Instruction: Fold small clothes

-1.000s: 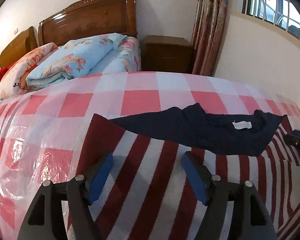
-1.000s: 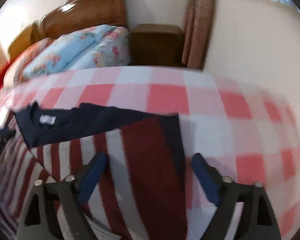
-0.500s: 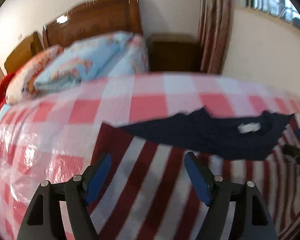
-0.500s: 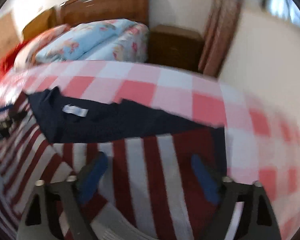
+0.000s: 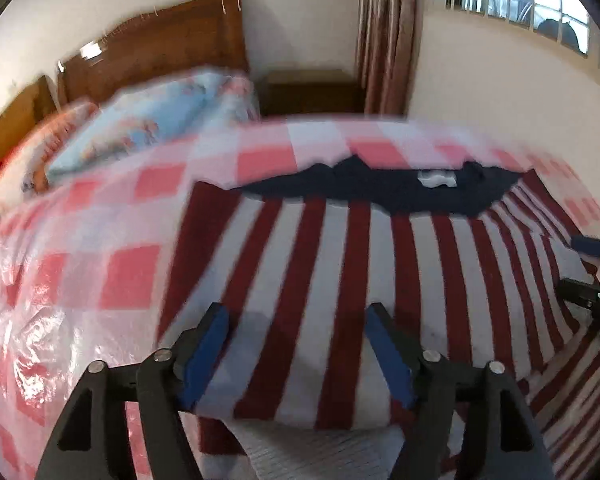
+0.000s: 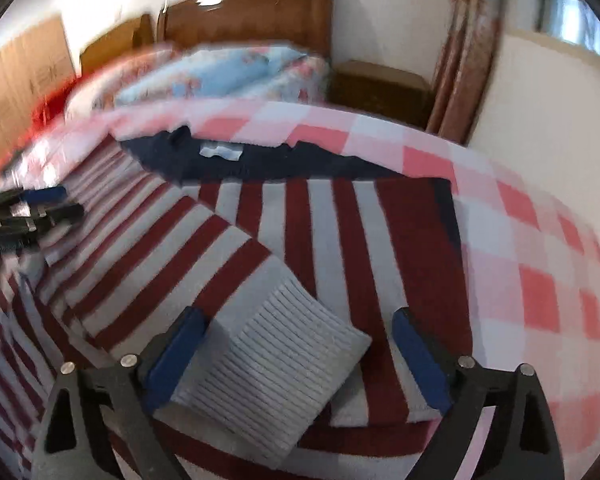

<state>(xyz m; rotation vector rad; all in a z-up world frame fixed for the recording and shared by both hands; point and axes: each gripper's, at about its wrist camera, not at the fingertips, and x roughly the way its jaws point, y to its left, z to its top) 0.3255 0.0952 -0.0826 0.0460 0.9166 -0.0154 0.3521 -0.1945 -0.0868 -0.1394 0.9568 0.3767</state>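
A red-and-white striped sweater [image 5: 340, 264] with a navy collar part [image 5: 380, 188] and a white label [image 5: 436, 179] lies on the pink checked bed cover. My left gripper [image 5: 296, 344] is open and empty above its lower left part. In the right wrist view the sweater [image 6: 340, 240] has a sleeve folded across it, with a grey ribbed cuff [image 6: 276, 356] between the open fingers of my right gripper [image 6: 300, 352]. The right gripper also shows at the right edge of the left wrist view [image 5: 592, 272], and the left gripper at the left edge of the right wrist view [image 6: 32, 208].
The bed [image 5: 112, 248] has a plastic-covered pink checked sheet. Folded floral quilts [image 5: 148, 128] and pillows lie by the wooden headboard [image 5: 160, 52]. A wooden nightstand [image 5: 308, 92], a curtain [image 5: 388, 36] and a white wall stand behind.
Both grippers have pulled back toward the near, lower part of the sweater. The folded sleeve and its grey cuff have come into the right wrist view. Both stay open.
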